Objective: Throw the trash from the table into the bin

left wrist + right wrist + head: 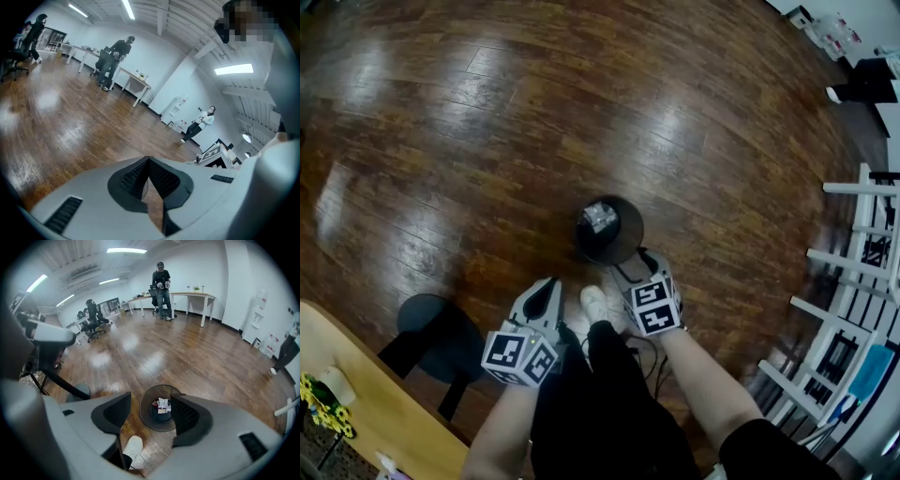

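The right claw (150,417) stands wide open with nothing between its jaws; it points steeply down, and through the gap shows the bin (145,414) on the floor below, apart from the pads; in the head view the right claw (639,262) has its tips at the near edge of the bin (623,246). The trash (162,406) lies at the bottom of the bin, a small heap of white and red scraps; from above the trash (600,217) shows pale against the black mesh. The left claw (149,161) is closed tight, pad against pad, and holds nothing; it points less steeply, out across the room; in the head view the left claw (549,289) hangs beside the right one, short of the bin. Between the two claws a white shoe (595,302) stands on the boards just before the bin; the same shoe (131,446) shows under the right claw's jaws. To the left a dark stool (439,330) stands near a wooden table (370,398); a white rack (848,281) fills the right side. The floor (487,112) is dark glossy wood, bare around the bin. Farther off a person (162,284) stands by a desk (199,296); office chairs (93,315) stand along the left; another person (201,123) waits by the white wall.
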A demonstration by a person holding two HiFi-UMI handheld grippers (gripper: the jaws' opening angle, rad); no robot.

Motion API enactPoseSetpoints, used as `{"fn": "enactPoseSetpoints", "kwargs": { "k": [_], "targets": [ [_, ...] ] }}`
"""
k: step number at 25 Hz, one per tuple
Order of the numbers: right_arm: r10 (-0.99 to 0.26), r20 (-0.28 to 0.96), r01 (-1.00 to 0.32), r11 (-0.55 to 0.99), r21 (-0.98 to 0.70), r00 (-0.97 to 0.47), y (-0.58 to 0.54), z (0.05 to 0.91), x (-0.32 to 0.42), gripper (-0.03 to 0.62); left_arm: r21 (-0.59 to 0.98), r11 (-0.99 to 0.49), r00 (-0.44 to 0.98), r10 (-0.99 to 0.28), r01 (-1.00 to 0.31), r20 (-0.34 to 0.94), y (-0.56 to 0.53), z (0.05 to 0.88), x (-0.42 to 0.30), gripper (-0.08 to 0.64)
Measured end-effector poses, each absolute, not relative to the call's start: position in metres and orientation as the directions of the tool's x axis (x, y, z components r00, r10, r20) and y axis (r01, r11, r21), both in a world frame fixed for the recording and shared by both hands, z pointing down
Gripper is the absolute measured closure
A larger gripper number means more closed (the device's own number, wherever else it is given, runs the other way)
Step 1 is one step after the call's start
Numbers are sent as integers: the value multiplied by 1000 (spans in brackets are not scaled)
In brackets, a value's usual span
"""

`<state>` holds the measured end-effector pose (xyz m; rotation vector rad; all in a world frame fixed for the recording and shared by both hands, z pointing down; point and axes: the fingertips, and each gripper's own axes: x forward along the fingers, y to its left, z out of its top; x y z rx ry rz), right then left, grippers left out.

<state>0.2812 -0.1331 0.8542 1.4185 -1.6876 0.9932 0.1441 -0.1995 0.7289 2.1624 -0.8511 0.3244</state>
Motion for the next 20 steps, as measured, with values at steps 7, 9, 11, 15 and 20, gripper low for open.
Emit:
{"fn": "enactPoseSetpoints", "kwargs": {
  "k": [7,9,11,15,20],
  "targets": [
    [-550,822,-989,65,-132,-146,-140,793,285,380,559,-525,766,-465,-642,443,-190,690,155,558],
    [-599,790,-991,57,-122,-132,-147,768,288,443,543,-549,771,-483,-636,415,-193,673,161,558],
    [-649,754,-995,57,-86,-102,-155,742,294,571,517,-585,779,-509,-625,366,-200,649,170,558],
    [-711,694,-993,93,-66,-113,-155,693,294,591,461,-623,771,-567,-632,290,-204,597,172,557],
    [-795,595,-991,135,-21,-121,-163,628,298,591,389,-647,746,-635,-656,201,-204,537,154,557]
  ]
}}
